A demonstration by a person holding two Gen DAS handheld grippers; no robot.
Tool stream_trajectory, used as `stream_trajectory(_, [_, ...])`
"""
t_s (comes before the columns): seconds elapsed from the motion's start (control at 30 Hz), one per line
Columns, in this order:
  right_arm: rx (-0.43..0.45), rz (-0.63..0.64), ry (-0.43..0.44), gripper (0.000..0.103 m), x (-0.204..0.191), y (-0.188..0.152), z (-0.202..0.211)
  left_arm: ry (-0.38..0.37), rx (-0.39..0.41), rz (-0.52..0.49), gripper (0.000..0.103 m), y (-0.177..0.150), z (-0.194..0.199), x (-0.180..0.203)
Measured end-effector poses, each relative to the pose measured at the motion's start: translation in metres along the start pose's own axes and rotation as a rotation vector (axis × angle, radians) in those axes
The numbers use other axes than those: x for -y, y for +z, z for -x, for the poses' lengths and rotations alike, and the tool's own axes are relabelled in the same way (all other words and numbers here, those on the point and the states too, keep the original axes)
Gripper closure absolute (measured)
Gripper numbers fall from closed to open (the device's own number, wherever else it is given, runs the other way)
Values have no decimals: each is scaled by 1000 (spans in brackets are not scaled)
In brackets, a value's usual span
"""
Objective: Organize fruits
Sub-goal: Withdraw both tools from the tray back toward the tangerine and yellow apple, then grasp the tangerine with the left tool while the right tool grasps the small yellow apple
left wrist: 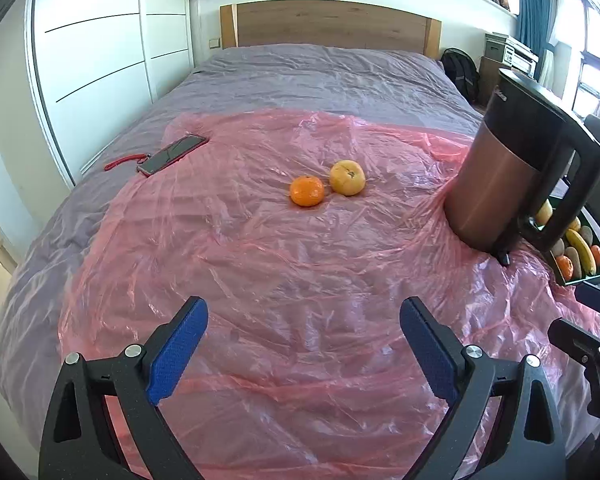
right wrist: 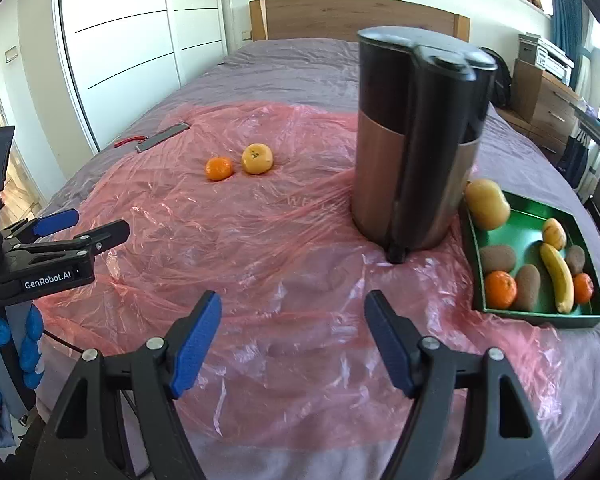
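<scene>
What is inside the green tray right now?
The green tray holds a banana, two tangerines, three kiwis, a pear and a small yellowish fruit. The kettle hides its far left corner.

The kettle [left wrist: 512, 168] hides most of the green tray [left wrist: 592, 276]; the phone [right wrist: 162, 136] looks too small to read.

Green tray [right wrist: 580, 316] of fruit, kettle [right wrist: 416, 144] beside, tangerine [right wrist: 219, 168] apart
</scene>
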State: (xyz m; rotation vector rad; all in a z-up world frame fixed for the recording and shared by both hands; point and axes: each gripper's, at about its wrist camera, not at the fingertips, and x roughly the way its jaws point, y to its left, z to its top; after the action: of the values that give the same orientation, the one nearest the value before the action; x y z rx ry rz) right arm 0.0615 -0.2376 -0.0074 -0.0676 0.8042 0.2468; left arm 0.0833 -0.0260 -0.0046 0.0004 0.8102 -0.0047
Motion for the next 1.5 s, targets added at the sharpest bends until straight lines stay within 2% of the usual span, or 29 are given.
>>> stream_trajectory(0.33, [1,84,57,14,-31,57,-66,14,-30,43,8,34,-62,-29])
stream_trajectory(0.77, [15,31,82,14,-27,135,-160,-40,-37,-28,11,89,-154,-17])
stream_trajectory(0.8, [10,29,84,15,-27,138,-166,-39,-45,-23,16,93,-162,-19])
stream_trajectory(0.93, [-16,6,91,16,-23,148,-197,-61,-85,-4,19,98,-190,-26])
stream_trajectory(1.07, [-36,18,102,16,-25,155,-221,-89,-100,-41,22,97,-203,-20])
stream_trajectory(1.13, [-46,19,108,18,-25,160,-230,-95,-107,-45,28,97,-208,-19])
stream_trajectory(1.33, [-112,24,116,29,-29,167,-257,-128,-113,-56,45,101,-220,-18])
stream_trajectory(1.5, [-146,13,140,43,-35,168,-273,-159,-111,-75,57,100,-223,-14])
